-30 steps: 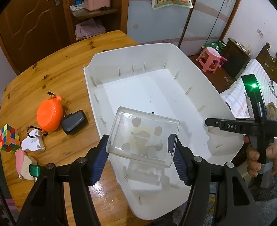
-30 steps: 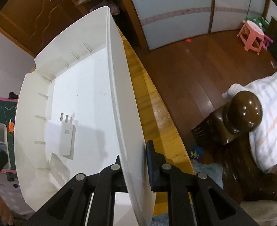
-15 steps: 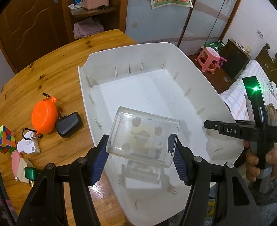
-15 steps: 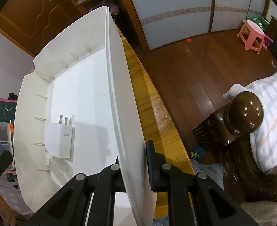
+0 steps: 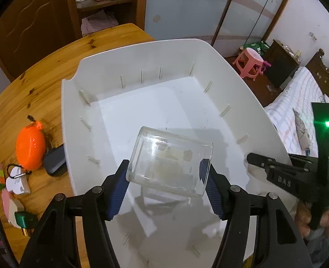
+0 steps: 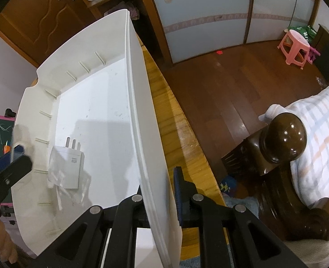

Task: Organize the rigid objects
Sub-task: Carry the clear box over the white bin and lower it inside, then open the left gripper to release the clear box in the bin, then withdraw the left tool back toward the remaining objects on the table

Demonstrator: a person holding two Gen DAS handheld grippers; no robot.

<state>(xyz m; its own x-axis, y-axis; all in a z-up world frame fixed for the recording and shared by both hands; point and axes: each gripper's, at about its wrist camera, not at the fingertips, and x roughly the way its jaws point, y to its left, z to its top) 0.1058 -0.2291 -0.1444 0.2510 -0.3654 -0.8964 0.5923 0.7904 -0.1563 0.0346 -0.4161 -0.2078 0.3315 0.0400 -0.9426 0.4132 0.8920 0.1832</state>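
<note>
The left gripper (image 5: pixel 164 178) is clamped on a clear plastic box (image 5: pixel 170 162), held over the near part of the white bin (image 5: pixel 186 102); a white charger (image 6: pixel 66 167) seems to lie beneath it. The right gripper (image 6: pixel 160 197) pinches the bin's right wall; an orange pouch (image 5: pixel 30 148) sits left on the wooden table (image 5: pixel 41 89).

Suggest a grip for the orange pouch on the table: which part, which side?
Grip the orange pouch across its narrow middle, coming from above. It lies flat on the table as a rounded oval, long axis running away from the camera. Fingers close from left and right, but the dark case touches its near right, so aim above that contact.
</note>
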